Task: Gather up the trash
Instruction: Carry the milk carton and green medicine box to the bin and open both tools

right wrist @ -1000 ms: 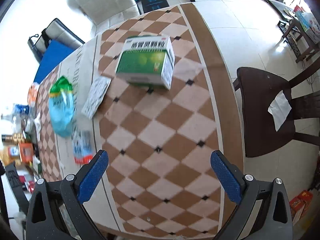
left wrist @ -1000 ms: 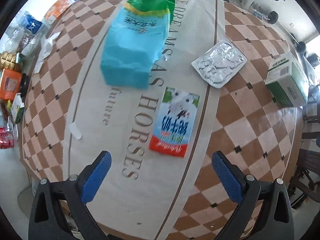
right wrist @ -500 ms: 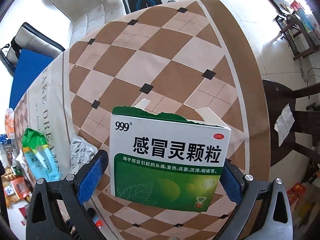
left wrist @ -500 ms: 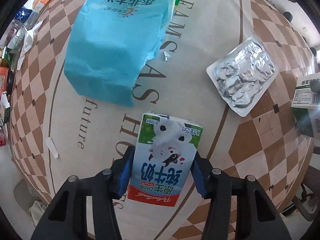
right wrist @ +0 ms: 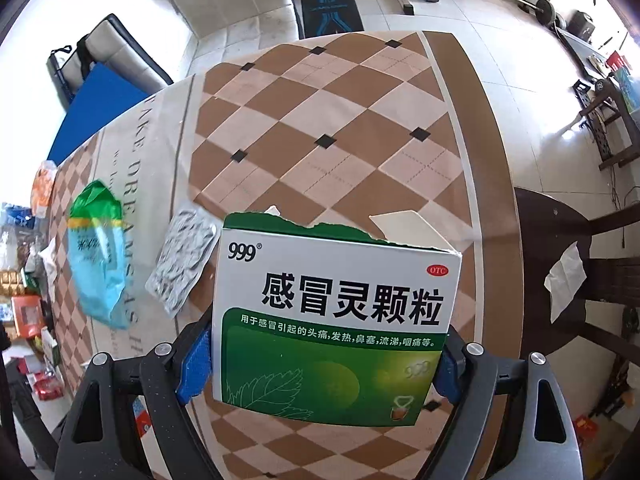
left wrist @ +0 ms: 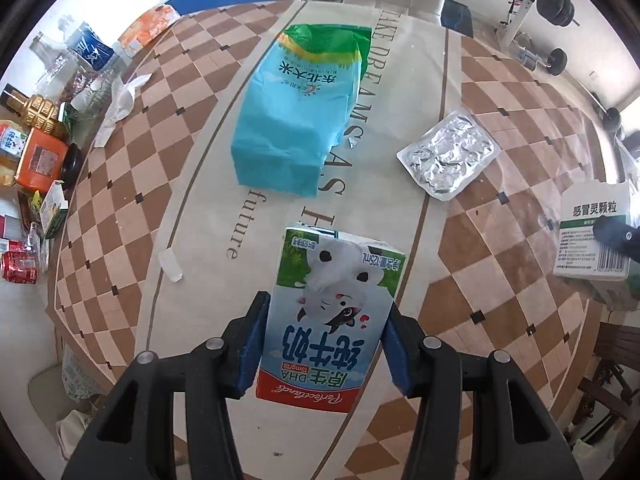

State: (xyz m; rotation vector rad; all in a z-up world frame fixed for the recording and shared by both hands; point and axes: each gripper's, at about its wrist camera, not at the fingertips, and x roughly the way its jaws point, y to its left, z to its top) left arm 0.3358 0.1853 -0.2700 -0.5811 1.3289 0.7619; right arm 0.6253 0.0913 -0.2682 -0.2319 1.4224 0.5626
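Both hands are loaded: the left gripper (left wrist: pixel 326 346) pinches a small milk carton (left wrist: pixel 330 320) by its side faces, clear of the checked tablecloth (left wrist: pixel 480 280), and the right gripper (right wrist: pixel 320 364) clamps the torn-open 999 cold-remedy box (right wrist: pixel 332 320) across its width. Both look empty, light and crushable, so gentle pressure suits. The blue rice bag (left wrist: pixel 296 120) and foil blister sheet (left wrist: pixel 448 154) lie between them, limp and flat.

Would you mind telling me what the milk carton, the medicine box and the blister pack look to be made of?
Milk carton: glossy coated paperboard, printed, creased edges. Medicine box: thin cardboard with slight sheen, its top flap torn ragged. Blister pack: crinkled silver foil, probably plastic-backed.
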